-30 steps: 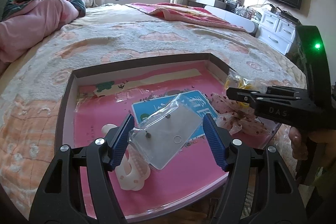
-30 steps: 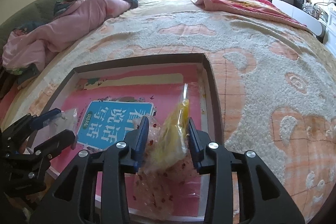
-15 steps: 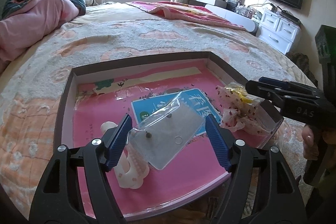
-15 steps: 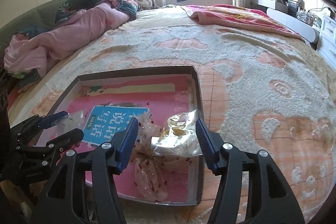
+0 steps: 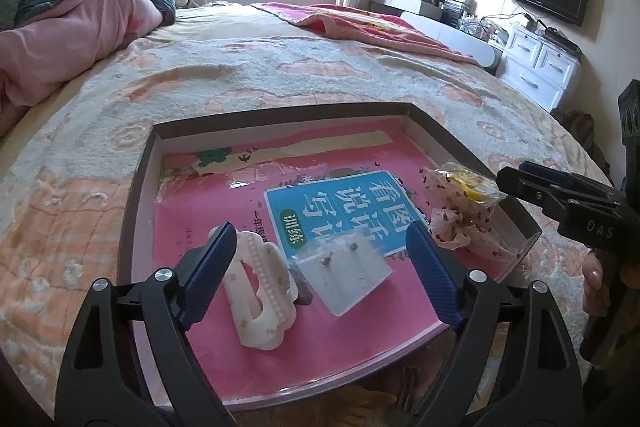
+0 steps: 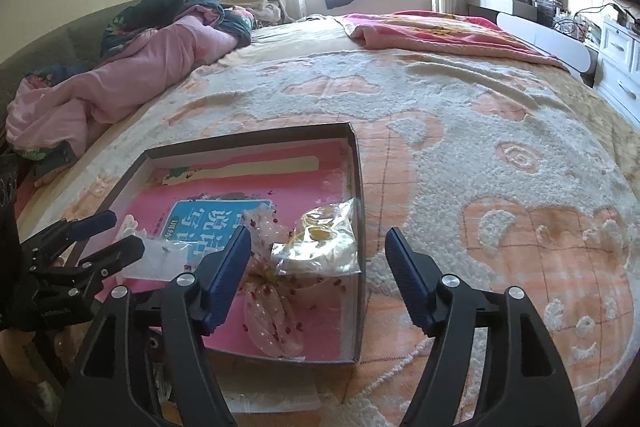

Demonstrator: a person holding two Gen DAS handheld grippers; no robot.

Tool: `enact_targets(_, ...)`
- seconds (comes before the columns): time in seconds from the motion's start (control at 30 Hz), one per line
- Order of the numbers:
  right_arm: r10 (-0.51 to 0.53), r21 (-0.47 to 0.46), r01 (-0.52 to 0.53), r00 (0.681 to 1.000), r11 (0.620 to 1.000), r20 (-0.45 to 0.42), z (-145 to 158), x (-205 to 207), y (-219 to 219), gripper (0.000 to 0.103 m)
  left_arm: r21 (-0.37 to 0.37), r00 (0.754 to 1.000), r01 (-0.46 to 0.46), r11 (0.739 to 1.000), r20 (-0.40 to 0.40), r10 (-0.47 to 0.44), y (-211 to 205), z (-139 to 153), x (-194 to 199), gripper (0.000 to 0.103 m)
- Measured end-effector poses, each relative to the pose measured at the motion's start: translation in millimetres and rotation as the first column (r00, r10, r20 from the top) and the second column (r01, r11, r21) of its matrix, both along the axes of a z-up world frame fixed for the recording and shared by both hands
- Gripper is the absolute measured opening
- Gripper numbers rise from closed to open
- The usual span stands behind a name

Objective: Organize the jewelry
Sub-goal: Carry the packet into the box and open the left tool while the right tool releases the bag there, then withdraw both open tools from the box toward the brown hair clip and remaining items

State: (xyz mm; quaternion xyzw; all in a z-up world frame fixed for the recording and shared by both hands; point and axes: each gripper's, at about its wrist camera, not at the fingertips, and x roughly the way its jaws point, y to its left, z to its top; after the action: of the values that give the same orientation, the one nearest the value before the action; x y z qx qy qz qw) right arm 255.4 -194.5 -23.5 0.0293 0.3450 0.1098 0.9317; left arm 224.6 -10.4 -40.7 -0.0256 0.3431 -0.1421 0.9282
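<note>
1. Left gripper (image 5: 320, 267): jaws just opened wide, gripping nothing; the clear earring bag (image 5: 346, 277) lies flat in the shallow box (image 5: 136, 187) between them, beside a white hair clip (image 5: 260, 291).
2. Right gripper (image 6: 318, 267): jaws just spread, empty; the yellow-filled bag (image 6: 320, 243) rests in the box's right corner, nearer this hand.

Open box (image 5: 138, 187) on bed (image 6: 480, 147), walled on four sides, entered from above. Inside: white clip (image 5: 260, 291) and clear bag (image 5: 346, 275) near left tool (image 5: 320, 275); spotted wrapper (image 6: 272, 303) and yellow packet (image 6: 320, 243) crowding right corner. Bare pink floor mid-box.
</note>
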Motion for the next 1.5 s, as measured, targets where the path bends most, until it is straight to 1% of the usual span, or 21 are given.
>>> enact_targets(0.17,-0.009,0.013,0.009,1.0,1.0,0.015,5.4,-7.0,-5.1,0.072,-0.013,0.999,-0.023,1.0,0.022,0.023,6.2,9.2,-6.7,0.087)
enact_targets(0.33,-0.021,0.024,0.02,0.999,0.999,0.031,11.2,-14.1,-9.7,0.078,-0.018,0.997,-0.05,0.999,0.053,0.051,11.4,19.3,-17.0,0.091)
enact_targets(0.5,-0.026,0.029,0.025,0.999,0.999,0.048,16.6,-23.2,-11.5,0.08,-0.018,0.994,-0.069,0.997,0.08,0.07,15.2,27.5,-29.3,0.091)
enact_targets(0.93,-0.008,0.024,0.006,0.998,1.0,0.067,20.1,-53.8,-12.1,0.081,-0.018,0.985,-0.092,0.996,0.145,0.094,20.4,43.9,-60.3,0.091)
enact_targets(1.3,0.038,0.002,-0.038,0.996,0.999,0.087,24.4,-81.3,-6.1,0.081,-0.024,0.982,-0.097,0.995,0.16,0.1,20.7,45.9,-80.6,0.091)
enact_targets(1.5,0.056,0.002,-0.057,0.996,0.998,0.075,21.2,-92.7,-4.8,0.081,-0.026,0.982,-0.086,0.996,0.169,0.089,17.2,45.1,-90.1,0.091)
